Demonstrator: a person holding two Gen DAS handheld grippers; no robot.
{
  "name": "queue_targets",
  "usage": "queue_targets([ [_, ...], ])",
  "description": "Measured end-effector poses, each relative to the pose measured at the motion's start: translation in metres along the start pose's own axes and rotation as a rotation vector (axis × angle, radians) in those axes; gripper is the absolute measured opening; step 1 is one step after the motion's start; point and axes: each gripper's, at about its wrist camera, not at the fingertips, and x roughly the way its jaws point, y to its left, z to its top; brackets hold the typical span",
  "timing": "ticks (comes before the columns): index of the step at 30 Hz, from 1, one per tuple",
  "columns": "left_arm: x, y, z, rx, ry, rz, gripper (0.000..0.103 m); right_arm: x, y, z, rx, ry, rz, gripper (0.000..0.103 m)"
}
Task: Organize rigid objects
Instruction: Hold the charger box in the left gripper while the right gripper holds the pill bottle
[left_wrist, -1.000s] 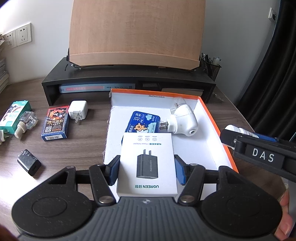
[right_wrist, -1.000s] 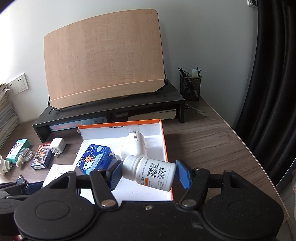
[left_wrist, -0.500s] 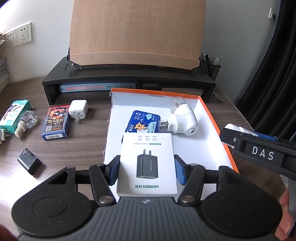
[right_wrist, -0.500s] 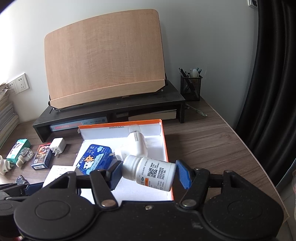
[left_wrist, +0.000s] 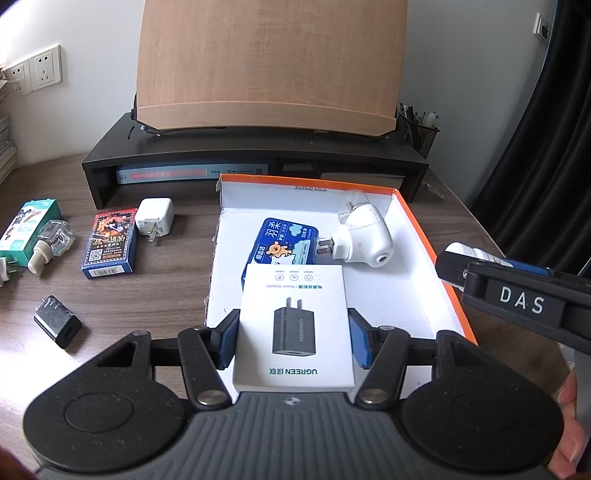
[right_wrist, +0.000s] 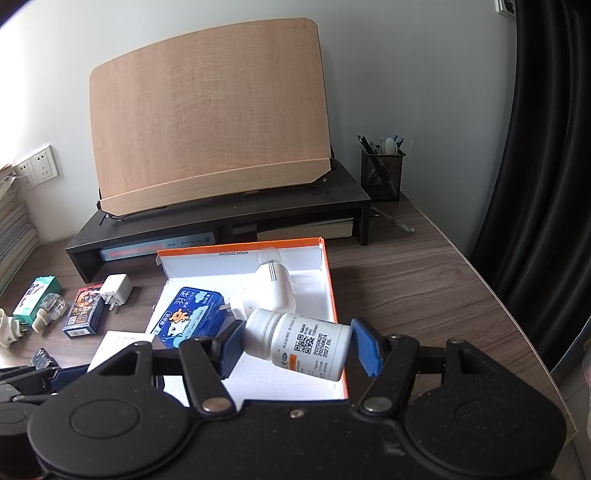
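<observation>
My left gripper (left_wrist: 293, 338) is shut on a white UGREEN charger box (left_wrist: 293, 325), held over the near part of the orange-rimmed white box (left_wrist: 447, 284). My right gripper (right_wrist: 299, 349) is shut on a white pill bottle (right_wrist: 299, 343), held sideways above the box's near right edge (right_wrist: 332, 291). Inside the box lie a blue tissue pack (left_wrist: 284, 245) and a white plug-in device (left_wrist: 364, 236). The right gripper also shows at the right of the left wrist view (left_wrist: 517, 295).
On the desk left of the box lie a white charger (left_wrist: 155, 218), a card deck (left_wrist: 109, 247), a black adapter (left_wrist: 57, 326), a glass bottle (left_wrist: 51, 245) and a green carton (left_wrist: 27, 225). A black monitor riser (left_wrist: 258, 155) with a wooden board stands behind. A pen holder (right_wrist: 382, 170) is back right.
</observation>
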Motion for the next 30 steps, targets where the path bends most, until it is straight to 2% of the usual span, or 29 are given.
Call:
queue_targets([
  [30, 0.0063, -0.0038, -0.0016, 0.010, 0.020, -0.009, 0.059, 0.0075, -0.0033, 0.0012, -0.002, 0.009, -0.004, 0.076],
])
